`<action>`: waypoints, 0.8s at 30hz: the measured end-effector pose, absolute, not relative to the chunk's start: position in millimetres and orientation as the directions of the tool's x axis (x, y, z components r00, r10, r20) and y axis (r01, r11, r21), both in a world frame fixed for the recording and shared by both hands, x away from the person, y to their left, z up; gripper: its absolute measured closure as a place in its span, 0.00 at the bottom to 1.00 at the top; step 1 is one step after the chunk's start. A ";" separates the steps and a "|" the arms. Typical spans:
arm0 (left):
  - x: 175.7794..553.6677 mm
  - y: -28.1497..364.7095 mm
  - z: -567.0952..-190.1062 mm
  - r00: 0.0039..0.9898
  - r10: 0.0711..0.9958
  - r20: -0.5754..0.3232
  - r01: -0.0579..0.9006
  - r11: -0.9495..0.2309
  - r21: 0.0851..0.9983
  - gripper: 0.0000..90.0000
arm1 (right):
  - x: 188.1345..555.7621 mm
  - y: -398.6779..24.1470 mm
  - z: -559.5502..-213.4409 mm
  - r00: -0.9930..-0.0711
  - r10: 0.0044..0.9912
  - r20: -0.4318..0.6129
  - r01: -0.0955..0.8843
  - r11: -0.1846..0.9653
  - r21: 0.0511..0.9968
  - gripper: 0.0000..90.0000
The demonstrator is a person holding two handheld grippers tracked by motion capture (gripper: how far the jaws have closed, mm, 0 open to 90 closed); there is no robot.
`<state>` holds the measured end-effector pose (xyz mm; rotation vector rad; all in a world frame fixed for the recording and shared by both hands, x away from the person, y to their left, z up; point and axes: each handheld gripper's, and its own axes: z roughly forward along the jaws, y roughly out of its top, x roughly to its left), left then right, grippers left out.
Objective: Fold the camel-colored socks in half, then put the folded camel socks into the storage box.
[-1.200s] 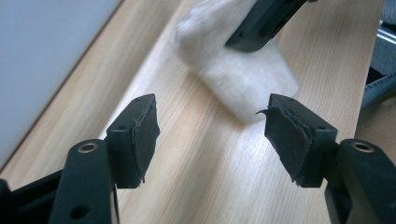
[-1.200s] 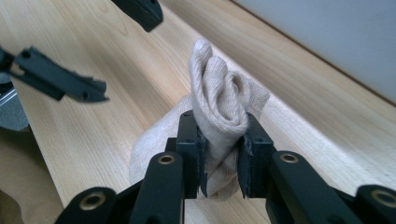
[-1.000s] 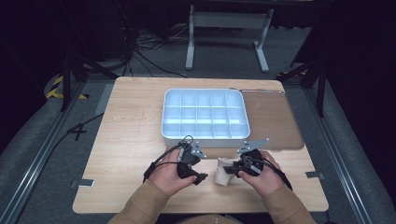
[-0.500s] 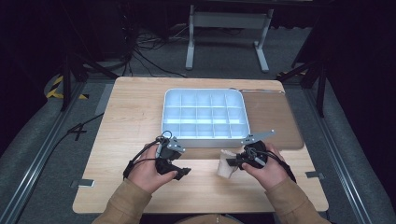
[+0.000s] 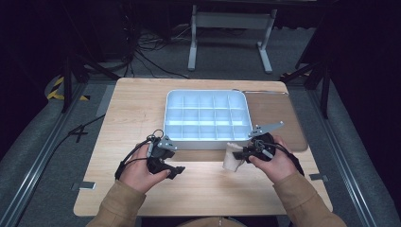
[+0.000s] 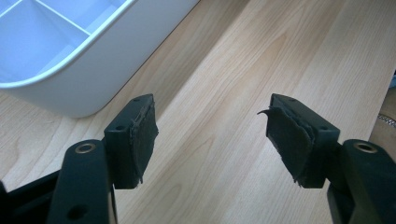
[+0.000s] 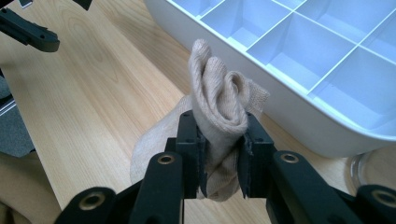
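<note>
Item count, table surface

One wooden table; one white divided tray, its compartments four rows by five, twenty total; one rolled beige sock; two handheld grippers, left gripper and right gripper.

Overhead light falls bright on the pale wooden tabletop and white compartmented plastic tray — the surrounding floor is dim. The tray throws a soft shadow; both gripper views are sharp.
</note>
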<state>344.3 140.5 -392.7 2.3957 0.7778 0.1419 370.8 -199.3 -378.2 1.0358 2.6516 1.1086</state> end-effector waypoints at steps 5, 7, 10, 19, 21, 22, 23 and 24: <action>343.4 143.3 -392.7 0.818 0.570 -0.077 0.501 -0.641 0.582 0.37 | 374.8 -201.0 -374.6 -0.766 0.621 0.166 0.554 0.507 0.661 0.81; 343.0 144.0 -392.4 0.817 0.571 -0.082 0.505 -0.638 0.582 0.37 | 377.9 -201.7 -370.3 -0.767 0.621 0.160 0.548 0.506 0.665 0.82; 343.4 145.6 -392.2 0.814 0.575 -0.077 0.505 -0.637 0.583 0.37 | 380.9 -202.4 -365.7 -0.768 0.621 0.153 0.544 0.508 0.668 0.81; 345.1 150.2 -391.4 0.810 0.582 -0.073 0.508 -0.634 0.583 0.36 | 392.1 -206.3 -357.2 -0.759 0.636 0.138 0.541 0.499 0.677 0.81; 345.3 150.9 -391.7 0.807 0.585 -0.078 0.512 -0.629 0.584 0.36 | 395.6 -207.4 -356.0 -0.759 0.637 0.134 0.539 0.500 0.677 0.81; 345.5 151.3 -391.6 0.806 0.587 -0.076 0.515 -0.631 0.581 0.36 | 397.1 -207.7 -355.6 -0.757 0.640 0.133 0.541 0.500 0.677 0.81; 345.7 151.7 -391.5 0.805 0.588 -0.076 0.515 -0.631 0.581 0.36 | 398.8 -208.2 -355.2 -0.757 0.640 0.129 0.539 0.501 0.677 0.81; 346.3 152.5 -391.3 0.807 0.586 -0.077 0.513 -0.629 0.584 0.36 | 400.1 -208.5 -354.6 -0.756 0.641 0.130 0.540 0.500 0.677 0.81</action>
